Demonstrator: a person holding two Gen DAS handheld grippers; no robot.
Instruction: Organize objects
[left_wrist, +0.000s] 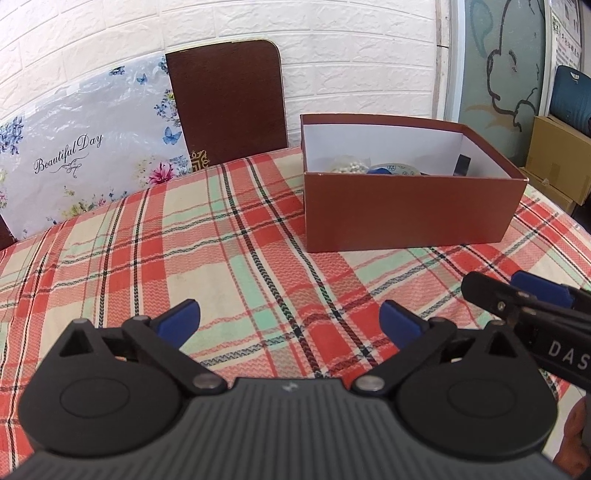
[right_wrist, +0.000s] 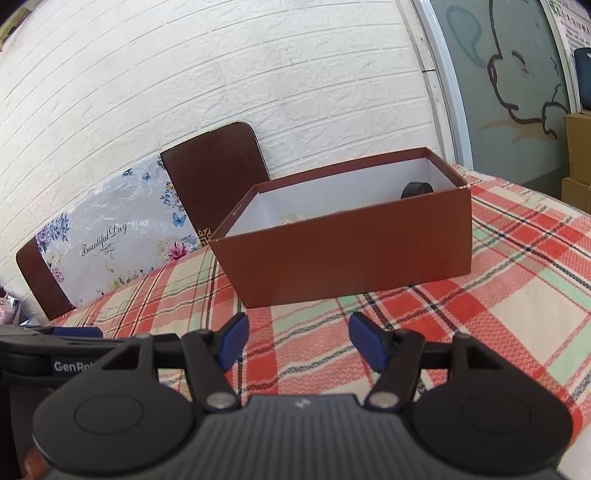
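Observation:
An open reddish-brown box (left_wrist: 410, 214) with a white inside stands on the checked tablecloth (left_wrist: 221, 240), ahead and to the right of my left gripper (left_wrist: 290, 319). Small items lie in it: a beaded pale thing (left_wrist: 349, 168), something blue (left_wrist: 380, 170) and a black object (left_wrist: 463, 164). My left gripper is open wide with only cloth between its blue pads. In the right wrist view the box (right_wrist: 354, 254) sits straight ahead of my right gripper (right_wrist: 298, 341), which is open and holds nothing. A black round object (right_wrist: 417, 191) shows in the box's far corner.
A brown chair back (left_wrist: 229, 103) and a flowered plastic-wrapped panel (left_wrist: 85, 155) lean at the table's far edge against a white brick wall. Cardboard boxes (left_wrist: 561, 155) stand at the far right. The right gripper's arm (left_wrist: 532, 314) crosses the left view's right side.

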